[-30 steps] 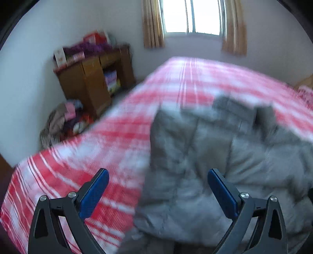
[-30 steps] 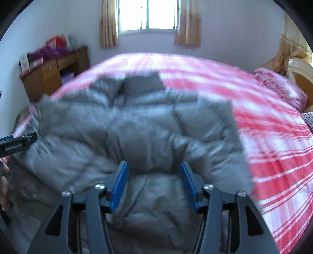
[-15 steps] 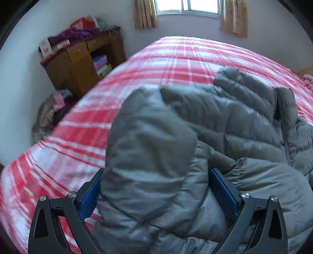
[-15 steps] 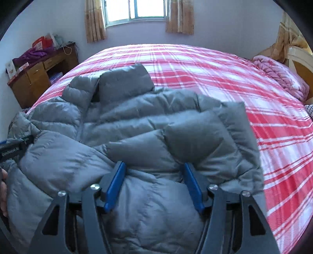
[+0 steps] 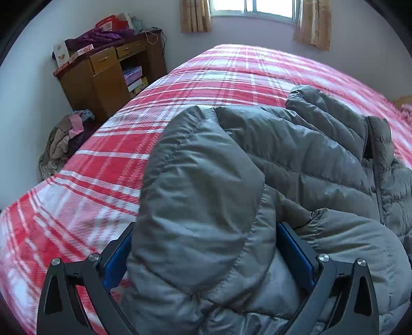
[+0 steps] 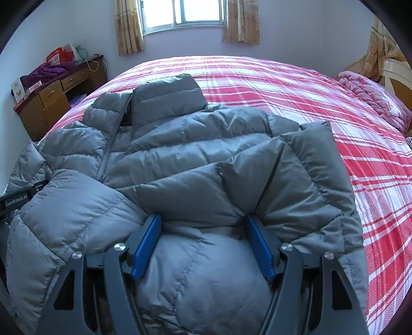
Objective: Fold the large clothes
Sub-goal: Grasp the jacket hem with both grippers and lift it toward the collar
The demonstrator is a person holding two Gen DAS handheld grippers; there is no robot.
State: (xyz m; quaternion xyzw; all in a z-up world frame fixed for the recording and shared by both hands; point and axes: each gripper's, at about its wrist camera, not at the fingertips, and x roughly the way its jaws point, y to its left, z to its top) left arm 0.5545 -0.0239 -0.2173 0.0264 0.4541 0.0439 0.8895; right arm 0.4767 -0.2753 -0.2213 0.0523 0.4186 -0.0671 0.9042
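grey puffer jacket [image 6: 195, 154] lies on the red plaid bed [image 6: 296, 87]. left gripper [image 5: 206, 260] has its fingers wide apart with a folded sleeve bulging between them. right gripper [image 6: 203, 244] is also spread, jacket fabric filling the gap.

Far left: brown wooden desk [image 6: 49, 100] topped with purple bundled fabric [image 6: 47, 70]. Far centre: curtained window [image 6: 182, 13]. Right: pink rumpled quilt [image 6: 373, 101].

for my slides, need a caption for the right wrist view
Right gripper, jaws open, straddling a fold of the grey puffer jacket on a red plaid bed.
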